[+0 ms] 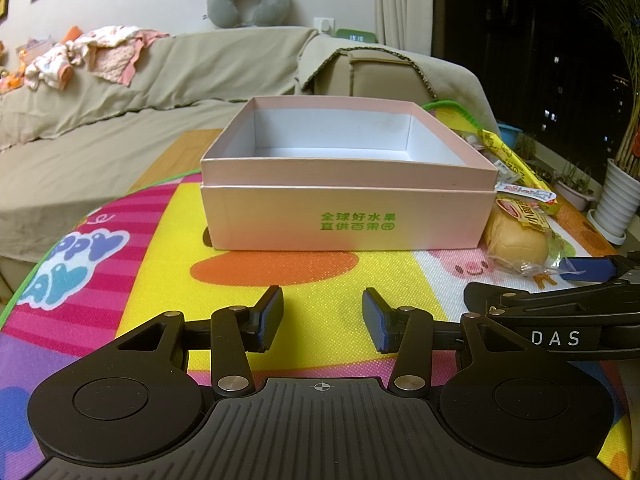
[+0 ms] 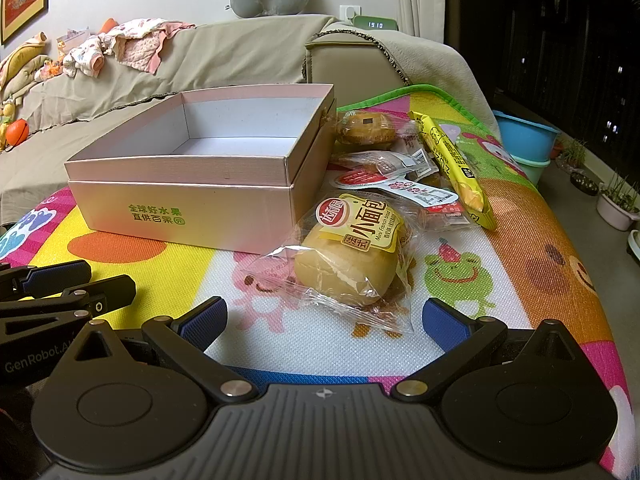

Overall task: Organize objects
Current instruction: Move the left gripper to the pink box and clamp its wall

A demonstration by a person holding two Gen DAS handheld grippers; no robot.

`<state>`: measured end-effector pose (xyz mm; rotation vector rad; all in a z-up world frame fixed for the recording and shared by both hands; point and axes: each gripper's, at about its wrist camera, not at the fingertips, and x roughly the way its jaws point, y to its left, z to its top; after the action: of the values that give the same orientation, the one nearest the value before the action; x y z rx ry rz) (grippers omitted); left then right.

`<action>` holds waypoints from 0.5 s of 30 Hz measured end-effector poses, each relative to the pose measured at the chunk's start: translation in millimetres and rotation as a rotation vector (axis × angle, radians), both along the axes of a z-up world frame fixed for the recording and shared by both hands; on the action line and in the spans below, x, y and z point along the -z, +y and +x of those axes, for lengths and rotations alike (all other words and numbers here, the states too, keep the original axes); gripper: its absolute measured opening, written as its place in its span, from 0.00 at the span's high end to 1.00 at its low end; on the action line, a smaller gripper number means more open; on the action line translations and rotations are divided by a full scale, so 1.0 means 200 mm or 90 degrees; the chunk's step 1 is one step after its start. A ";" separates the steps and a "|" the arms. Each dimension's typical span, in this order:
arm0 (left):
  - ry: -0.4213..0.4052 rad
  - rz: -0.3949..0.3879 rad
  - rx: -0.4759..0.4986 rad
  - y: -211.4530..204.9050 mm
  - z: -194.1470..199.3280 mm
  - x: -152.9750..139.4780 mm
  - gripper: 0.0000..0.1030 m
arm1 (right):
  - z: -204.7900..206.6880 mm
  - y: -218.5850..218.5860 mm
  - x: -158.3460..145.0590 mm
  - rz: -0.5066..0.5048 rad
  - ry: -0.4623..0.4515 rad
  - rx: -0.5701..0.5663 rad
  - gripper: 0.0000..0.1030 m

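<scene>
On the bright cartoon mat (image 2: 532,216) covering the surface, you are lining up your right gripper (image 2: 324,320) on a wrapped bread bun (image 2: 348,264), its fingers (image 2: 202,322) spread as wide as they go and holding nothing. The bun is lying just ahead of them, its crinkled wrapper reaching into the gap, which reads as the setup for a first pick.

Your left gripper (image 1: 322,316) is hovering over bare mat in front of the pink box (image 1: 344,216), fingers moderately parted and empty. It is probably waiting there to steady the box or take a later item.

The box is sitting open and empty beside the snacks, nested in what looks like its own lid, an obvious home for them. Behind the bun, a yellow stick packet (image 2: 452,160), a small cake (image 2: 364,128) and flat sachets (image 2: 400,190) are piling against one another near the box's side.

How many sachets are overlapping there is hard to tell, and their print is too small to read. From the left wrist view the box is hiding most of that pile. Whether the mat is resting on a table cannot be confirmed, since only a strip of wood is showing.
</scene>
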<state>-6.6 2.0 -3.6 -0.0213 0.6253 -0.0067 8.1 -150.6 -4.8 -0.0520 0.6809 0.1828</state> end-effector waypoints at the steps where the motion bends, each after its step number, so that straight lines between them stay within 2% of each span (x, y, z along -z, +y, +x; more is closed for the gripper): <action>1: 0.000 0.001 0.000 0.00 0.00 0.00 0.52 | 0.00 0.00 0.00 0.000 0.000 0.000 0.00; 15: 0.000 0.002 0.000 0.00 -0.01 0.01 0.52 | 0.02 0.00 0.00 -0.003 0.000 0.000 0.00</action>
<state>-8.2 1.5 -5.7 -0.0184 0.6253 -0.0058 11.3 -150.1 -5.1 -0.0572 0.6819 0.1818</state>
